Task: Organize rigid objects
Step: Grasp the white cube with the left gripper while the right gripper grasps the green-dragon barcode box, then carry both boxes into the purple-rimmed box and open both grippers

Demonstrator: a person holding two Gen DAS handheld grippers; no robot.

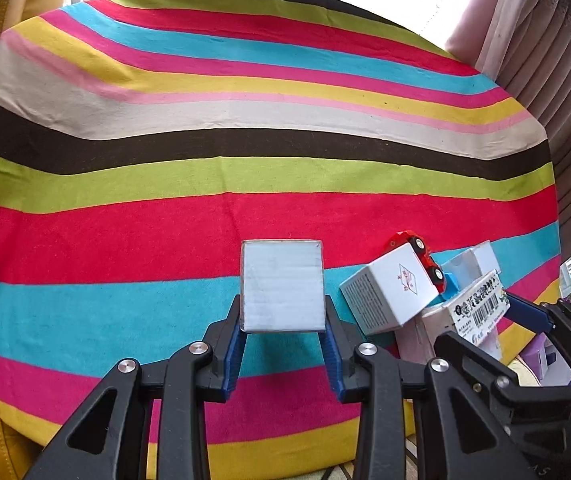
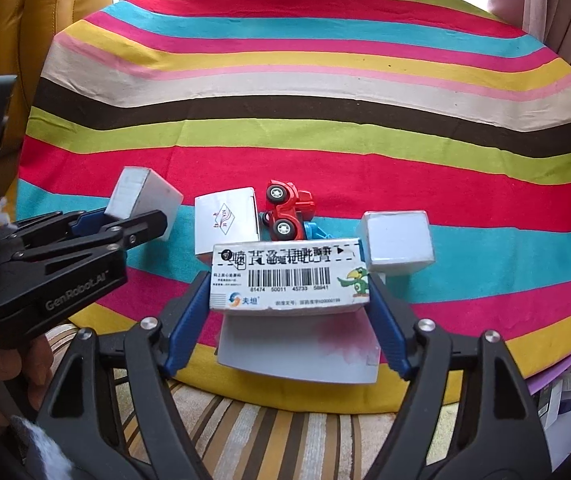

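Left tongs [image 1: 283, 330] clamped on grey box [image 1: 282, 286]; right tongs [image 2: 289, 312] gripping barcode carton [image 2: 289, 278].

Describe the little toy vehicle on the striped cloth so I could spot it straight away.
Start from the round table under the bright striped cloth and find the cluster of small cardboard boxes near its front edge. Just behind the white box with a diamond logo lies the red toy truck, tipped on its side with black wheels showing. It is the only thing there that is no box.
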